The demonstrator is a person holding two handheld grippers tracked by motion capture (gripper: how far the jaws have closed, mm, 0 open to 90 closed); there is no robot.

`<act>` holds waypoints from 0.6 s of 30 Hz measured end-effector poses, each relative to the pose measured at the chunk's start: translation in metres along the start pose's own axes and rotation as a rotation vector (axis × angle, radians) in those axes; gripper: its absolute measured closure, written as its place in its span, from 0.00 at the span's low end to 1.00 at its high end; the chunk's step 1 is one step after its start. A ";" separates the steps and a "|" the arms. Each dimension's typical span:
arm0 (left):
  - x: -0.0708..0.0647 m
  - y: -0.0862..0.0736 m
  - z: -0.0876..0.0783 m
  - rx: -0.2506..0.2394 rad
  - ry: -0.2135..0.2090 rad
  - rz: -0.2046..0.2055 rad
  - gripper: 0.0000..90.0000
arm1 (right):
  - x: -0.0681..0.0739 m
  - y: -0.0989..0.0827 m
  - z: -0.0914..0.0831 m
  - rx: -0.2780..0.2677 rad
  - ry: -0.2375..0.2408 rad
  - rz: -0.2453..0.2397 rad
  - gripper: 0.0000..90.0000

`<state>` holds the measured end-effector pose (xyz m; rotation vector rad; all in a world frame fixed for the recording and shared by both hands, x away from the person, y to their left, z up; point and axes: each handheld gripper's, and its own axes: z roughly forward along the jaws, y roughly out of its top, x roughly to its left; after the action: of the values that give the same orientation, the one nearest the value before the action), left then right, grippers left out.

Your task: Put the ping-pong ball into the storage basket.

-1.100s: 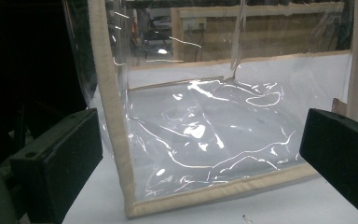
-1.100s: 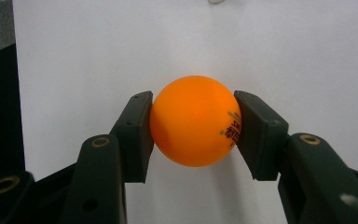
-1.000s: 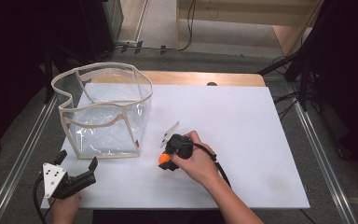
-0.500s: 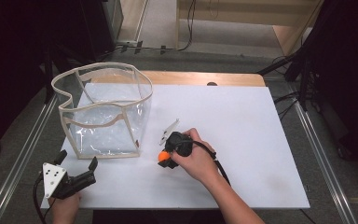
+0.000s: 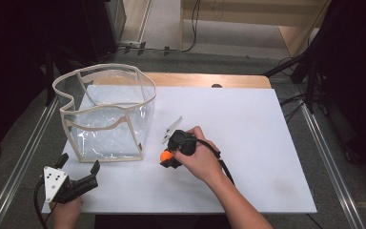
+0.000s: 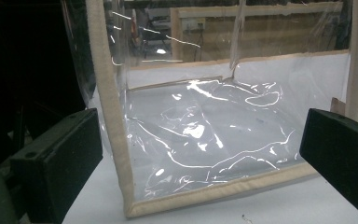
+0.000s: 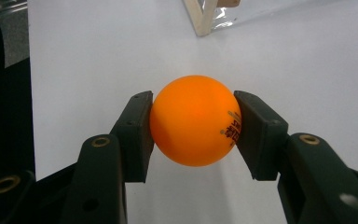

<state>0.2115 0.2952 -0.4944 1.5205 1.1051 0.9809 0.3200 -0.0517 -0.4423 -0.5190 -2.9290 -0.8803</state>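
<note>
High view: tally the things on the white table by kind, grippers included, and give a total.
Orange ball: 1
Clear bag: 1
Grippers: 2, the left gripper open and the right gripper shut on the ball
Total: 4

A white table (image 5: 248, 119) carries a clear, cream-edged bag (image 5: 106, 114) standing on its left part.

Premises: a laboratory or recording studio. Evidence: white worktop (image 5: 267, 143) mounted between aluminium rails (image 5: 331, 167), black curtains (image 5: 14, 57) on both sides, cables (image 5: 190, 28) across a grey carpeted floor (image 5: 228, 43), plain plywood furniture (image 5: 248, 9) behind.
</note>
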 end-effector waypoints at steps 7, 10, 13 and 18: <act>0.000 0.000 0.000 -0.002 -0.003 -0.007 0.00 | -0.003 0.007 -0.007 -0.013 -0.005 -0.006 0.54; 0.000 0.000 0.000 0.000 -0.005 -0.003 0.00 | -0.006 0.010 -0.011 -0.022 -0.004 -0.010 0.54; 0.001 0.000 0.000 -0.001 -0.005 -0.005 0.00 | -0.008 0.012 -0.016 -0.029 -0.008 0.001 0.54; 0.001 0.000 0.000 0.000 -0.006 -0.007 0.00 | -0.009 0.017 -0.020 -0.030 -0.009 -0.003 0.54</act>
<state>0.2118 0.2959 -0.4943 1.5176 1.1053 0.9715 0.3328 -0.0521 -0.4175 -0.5210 -2.9297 -0.9258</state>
